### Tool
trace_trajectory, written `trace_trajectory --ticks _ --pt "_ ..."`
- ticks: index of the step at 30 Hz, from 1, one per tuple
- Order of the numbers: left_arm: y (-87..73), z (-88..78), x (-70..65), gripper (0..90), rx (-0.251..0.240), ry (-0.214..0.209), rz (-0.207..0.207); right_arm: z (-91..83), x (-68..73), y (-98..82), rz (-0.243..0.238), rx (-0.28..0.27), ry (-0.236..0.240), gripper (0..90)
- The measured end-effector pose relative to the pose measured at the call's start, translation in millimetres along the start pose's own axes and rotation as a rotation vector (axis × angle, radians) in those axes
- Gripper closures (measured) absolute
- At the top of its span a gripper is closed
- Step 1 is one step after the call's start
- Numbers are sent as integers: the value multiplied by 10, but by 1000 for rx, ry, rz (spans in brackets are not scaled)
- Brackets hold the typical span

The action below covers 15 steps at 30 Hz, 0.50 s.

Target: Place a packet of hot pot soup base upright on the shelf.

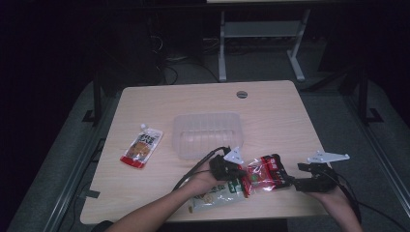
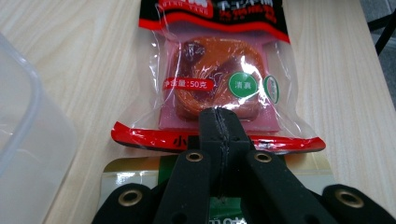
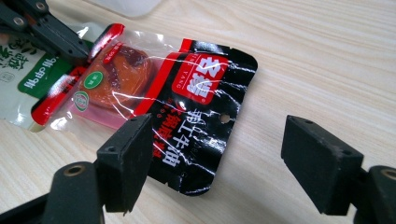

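Observation:
A red and black snack packet [image 1: 263,174] [image 2: 215,70] [image 3: 196,84] lies flat near the table's front edge, its clear end overlapping a green and white pouch [image 1: 217,195] [image 2: 140,172] [image 3: 28,70]. My left gripper [image 1: 238,171] [image 2: 218,119] is shut, and its joined tips rest on the packet's clear end just past the red strip. I cannot tell whether any film is pinched. My right gripper [image 1: 293,182] [image 3: 217,140] is open at the packet's black end. Its left pad sits over the packet's corner and its right pad over bare wood, neither pressing.
A clear plastic container [image 1: 208,135] [image 2: 23,140] stands at the table's middle, just behind the left gripper. A red and orange spouted pouch [image 1: 141,149] lies at the left. A round cable hole [image 1: 242,94] sits near the far edge of the table [image 1: 290,121].

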State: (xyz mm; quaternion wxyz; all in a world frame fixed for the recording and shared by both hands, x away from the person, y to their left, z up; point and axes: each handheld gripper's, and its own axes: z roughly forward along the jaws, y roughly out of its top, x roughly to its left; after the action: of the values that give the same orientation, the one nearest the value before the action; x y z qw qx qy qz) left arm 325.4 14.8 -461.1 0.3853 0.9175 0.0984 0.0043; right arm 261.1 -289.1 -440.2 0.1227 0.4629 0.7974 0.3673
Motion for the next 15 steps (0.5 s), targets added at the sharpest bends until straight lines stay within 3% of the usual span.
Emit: trace_trajectory --ticks 9,15 --pt "-27 43 4 896 27 -3 4 -38 13 33 25 -40 32 222" --pt "-38 46 13 897 27 -14 -18 -5 2 90 30 -56 52 213"
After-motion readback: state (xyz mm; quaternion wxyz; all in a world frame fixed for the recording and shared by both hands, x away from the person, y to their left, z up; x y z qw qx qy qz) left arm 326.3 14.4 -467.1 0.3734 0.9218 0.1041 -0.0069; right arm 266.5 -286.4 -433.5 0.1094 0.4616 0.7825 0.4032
